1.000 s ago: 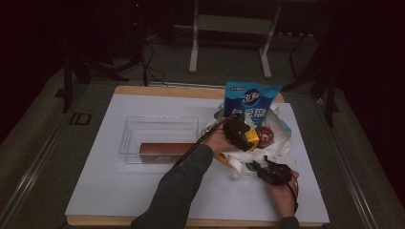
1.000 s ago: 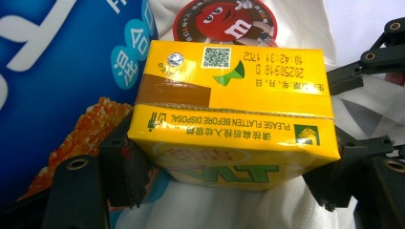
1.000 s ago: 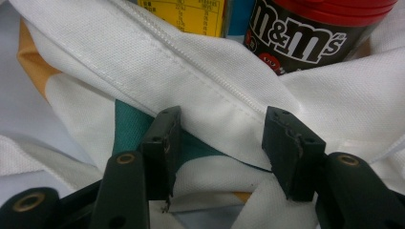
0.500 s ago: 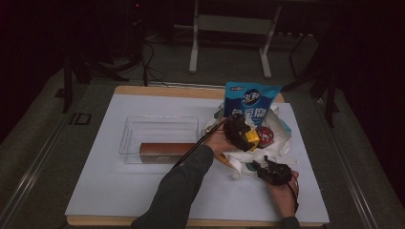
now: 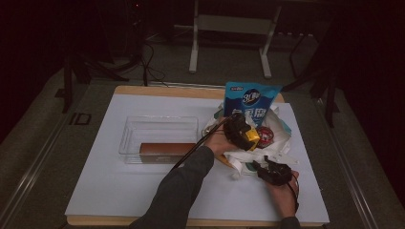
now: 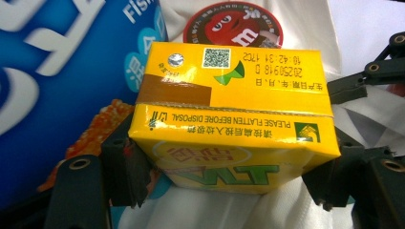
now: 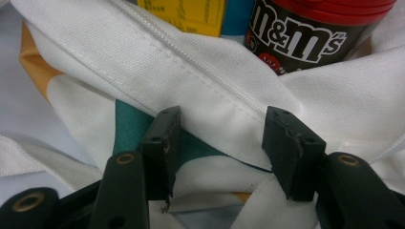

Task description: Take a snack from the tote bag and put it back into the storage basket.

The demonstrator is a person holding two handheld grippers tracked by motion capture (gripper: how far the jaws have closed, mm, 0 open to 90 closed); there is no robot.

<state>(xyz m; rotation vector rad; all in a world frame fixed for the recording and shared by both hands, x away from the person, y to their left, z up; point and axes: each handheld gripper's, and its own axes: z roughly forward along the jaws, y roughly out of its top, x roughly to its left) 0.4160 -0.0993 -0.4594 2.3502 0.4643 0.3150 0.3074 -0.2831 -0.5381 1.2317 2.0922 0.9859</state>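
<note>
A white cloth bag (image 5: 282, 143) with teal and orange patches lies open at the table's right. In it stand a blue snack pouch (image 5: 251, 102) and a brown M&M's can (image 5: 266, 136) with a red lid. My left gripper (image 5: 250, 139) reaches over the bag's mouth and is shut on a yellow drink carton (image 6: 234, 124), one jaw against each end. The pouch (image 6: 62, 71) and can (image 6: 232, 24) lie just behind the carton. My right gripper (image 5: 261, 168) is at the bag's near edge. Its jaws (image 7: 222, 143) stand open over the bag's hem (image 7: 200, 81), and the can (image 7: 305, 33) is beyond.
A clear plastic box (image 5: 160, 118) sits left of the bag, with a brown bar (image 5: 167, 149) lying along its near wall. A white mat (image 5: 110, 191) covers the wooden tabletop. Dark floor, cables and a metal stand lie beyond the far edge.
</note>
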